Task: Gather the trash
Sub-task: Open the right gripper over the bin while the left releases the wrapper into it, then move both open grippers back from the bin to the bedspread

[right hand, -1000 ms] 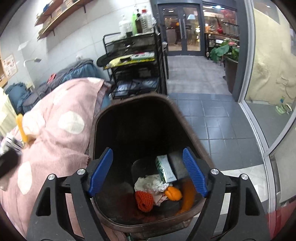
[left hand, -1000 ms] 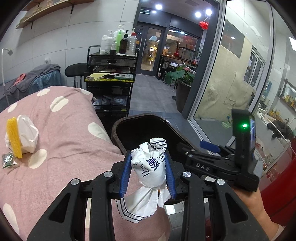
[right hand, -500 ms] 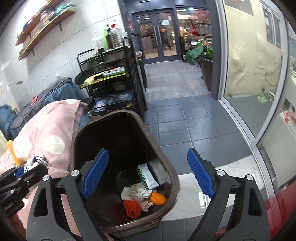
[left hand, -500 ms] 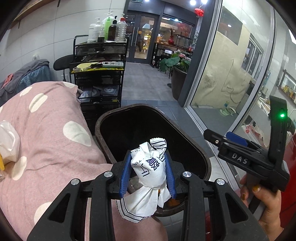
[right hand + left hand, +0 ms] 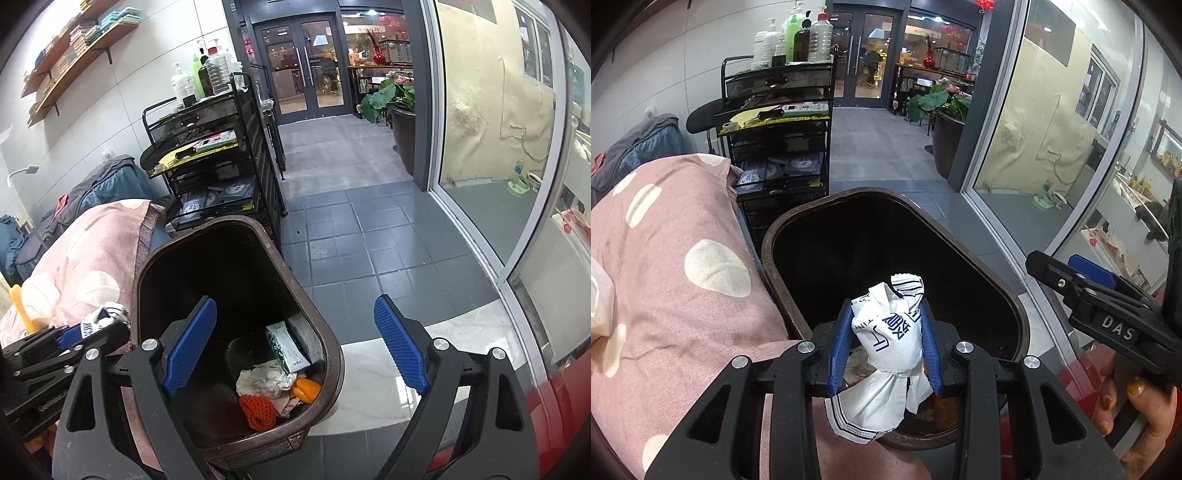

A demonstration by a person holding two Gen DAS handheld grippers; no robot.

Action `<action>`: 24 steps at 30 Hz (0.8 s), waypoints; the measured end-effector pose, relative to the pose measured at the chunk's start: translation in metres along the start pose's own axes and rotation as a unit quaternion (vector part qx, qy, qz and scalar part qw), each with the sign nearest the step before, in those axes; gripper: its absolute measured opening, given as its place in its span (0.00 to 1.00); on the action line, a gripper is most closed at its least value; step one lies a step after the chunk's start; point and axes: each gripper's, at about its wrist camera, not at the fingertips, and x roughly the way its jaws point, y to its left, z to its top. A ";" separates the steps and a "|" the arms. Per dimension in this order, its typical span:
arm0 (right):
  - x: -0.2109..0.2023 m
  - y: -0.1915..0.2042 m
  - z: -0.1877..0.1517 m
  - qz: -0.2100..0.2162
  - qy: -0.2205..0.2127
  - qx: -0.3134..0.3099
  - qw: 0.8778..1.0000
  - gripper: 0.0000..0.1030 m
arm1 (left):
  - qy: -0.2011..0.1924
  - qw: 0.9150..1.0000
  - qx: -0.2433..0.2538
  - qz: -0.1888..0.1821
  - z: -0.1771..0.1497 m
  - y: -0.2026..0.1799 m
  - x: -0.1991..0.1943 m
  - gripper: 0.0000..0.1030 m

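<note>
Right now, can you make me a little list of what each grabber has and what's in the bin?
left gripper: shut on crumpled white wrapper, over the bin's near rim
right gripper: open, holding nothing, jaws just widened
bin: brown, open top, beside pink dotted blanket
inside bin: orange net, crumpled paper, green packet

Commercial salon or treatment room suggested, black tiered trolley stocked with pump bottles, bed draped in pink dotted cover, wall shelves, glass double doors opened onto shop interior, potted plant.
</note>
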 end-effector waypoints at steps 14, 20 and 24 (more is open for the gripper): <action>0.002 -0.005 0.005 0.001 0.000 0.017 1.000 0.86 | -0.042 0.999 0.016 0.014 -0.005 -0.008 -0.015 0.92; 0.001 -0.006 0.006 0.011 -0.002 0.027 1.000 0.88 | -0.064 0.998 0.010 0.003 -0.005 -0.007 -0.034 0.94; 0.000 -0.003 0.007 0.022 -0.003 0.029 0.999 0.89 | -0.081 0.997 0.006 -0.004 -0.006 -0.006 -0.052 0.94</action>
